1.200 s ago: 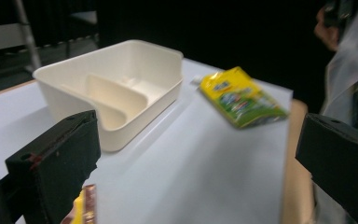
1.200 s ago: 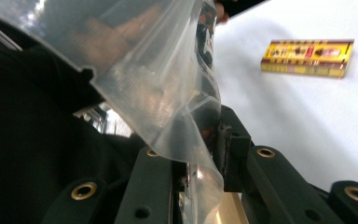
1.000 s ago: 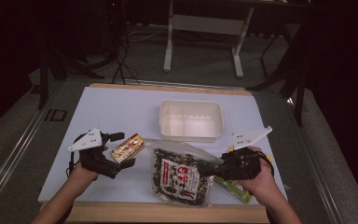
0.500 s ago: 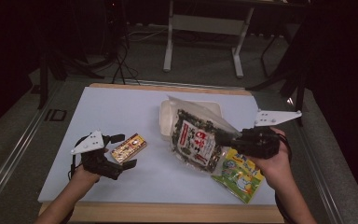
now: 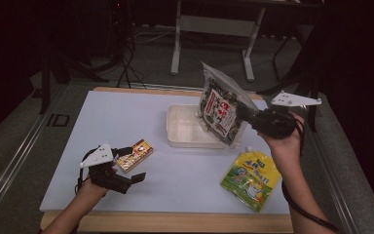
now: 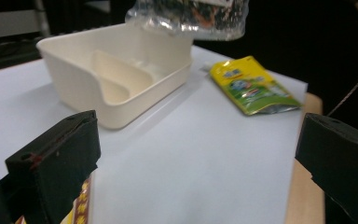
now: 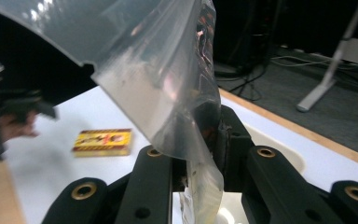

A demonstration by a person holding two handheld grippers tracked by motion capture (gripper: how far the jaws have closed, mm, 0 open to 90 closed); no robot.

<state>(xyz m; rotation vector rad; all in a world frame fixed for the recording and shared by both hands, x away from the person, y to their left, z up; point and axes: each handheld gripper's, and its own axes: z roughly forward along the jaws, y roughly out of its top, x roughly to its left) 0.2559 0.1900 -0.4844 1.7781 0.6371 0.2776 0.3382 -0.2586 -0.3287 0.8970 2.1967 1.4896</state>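
Note:
My right gripper [image 5: 250, 116] is shut on the edge of a clear seaweed snack bag [image 5: 218, 105], which hangs tilted above the right half of the cream tray [image 5: 176, 127]. In the right gripper view the bag's plastic [image 7: 158, 79] is pinched between the jaws of that gripper [image 7: 200, 154]. My left gripper [image 5: 130, 165] rests open at the table's front left. A small yellow and red box [image 5: 135, 153] lies by its far jaw. In the left gripper view the jaws of the left gripper [image 6: 196, 154] stand wide apart, with the box corner [image 6: 81, 205] beside the left one.
A yellow and green pouch [image 5: 251, 178] lies flat on the white table top [image 5: 102, 117], in front of the tray at the right. The tray [image 6: 116, 79] has a divider inside and looks empty. A dark floor and a stand's legs [image 5: 177, 44] lie beyond the table.
My right gripper has lifted the seaweed bag off the table and carried it back over the tray, uncovering the yellow pouch. The left gripper and the box have hardly moved.

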